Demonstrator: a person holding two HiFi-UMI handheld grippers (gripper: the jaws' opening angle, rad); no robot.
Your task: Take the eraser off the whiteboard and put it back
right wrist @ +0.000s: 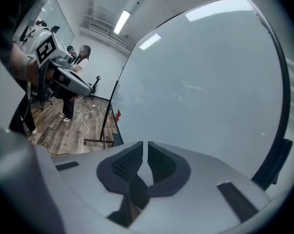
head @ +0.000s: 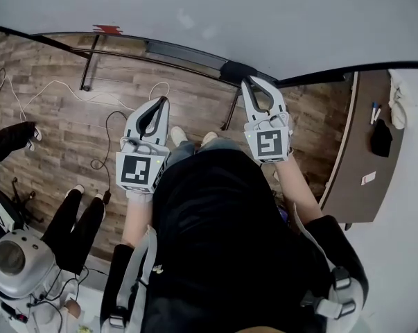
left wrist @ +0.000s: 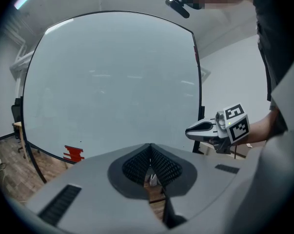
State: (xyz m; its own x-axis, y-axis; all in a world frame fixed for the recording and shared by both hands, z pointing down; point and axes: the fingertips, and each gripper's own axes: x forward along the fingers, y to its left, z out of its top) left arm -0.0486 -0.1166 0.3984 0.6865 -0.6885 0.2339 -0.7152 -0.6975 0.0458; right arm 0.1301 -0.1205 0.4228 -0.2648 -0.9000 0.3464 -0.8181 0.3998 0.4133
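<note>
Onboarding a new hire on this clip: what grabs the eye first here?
The big blank whiteboard fills both gripper views, with one small red object, probably the eraser, stuck near its lower left edge in the left gripper view. In the head view the left gripper and right gripper point side by side toward the board above the wood floor, both empty.

Wood-plank floor (head: 56, 127), white cable (head: 49, 87) looping across it, black cable (head: 109, 141) trailing nearby. Brown table (head: 354, 172) at right of head view: two markers (head: 374, 112), a black object (head: 381, 139), white cloth (head: 398, 103) at the edge. Lower left: seated person's dark-trousered legs (head: 77, 224), round grey-white device (head: 11, 262) just beside. Right gripper view: ceiling strip light (right wrist: 122, 21), office chair (right wrist: 94, 84) in the far corner.
</note>
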